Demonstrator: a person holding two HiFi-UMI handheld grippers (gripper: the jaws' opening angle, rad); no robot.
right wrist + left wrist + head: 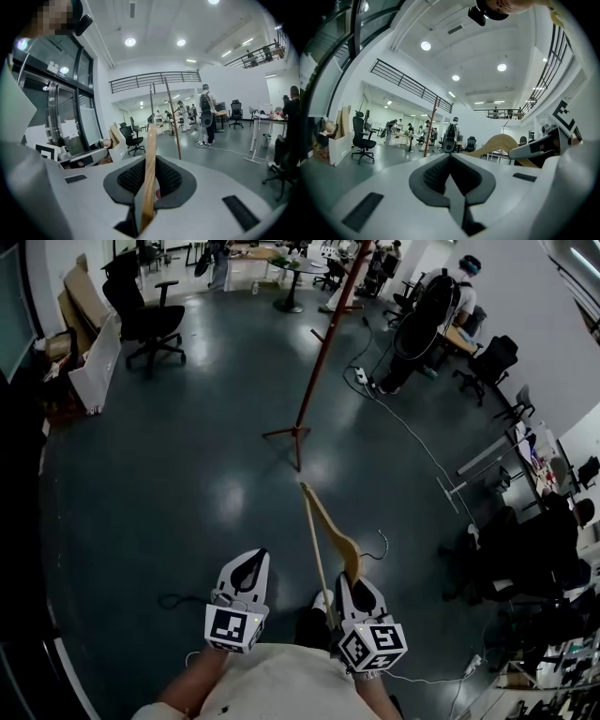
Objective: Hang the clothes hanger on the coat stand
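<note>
Dark grey, glossy floor (169,484) fills most of the head view. On it stands the reddish-brown coat stand (323,343), a tall pole on splayed feet, well ahead of the person and apart from both grippers. A black office chair (145,315) sits off to the left, near the wall. The pale wooden hanger (326,526) is not on the stand. It is pinched edge-on in the right gripper (345,582), whose jaws press against the wood. One arm of the hanger reaches forward towards the stand's feet, and its thin metal hook (384,545) points out to the right. The left gripper (251,563) is near it, with its jaws pressed together on nothing.
</note>
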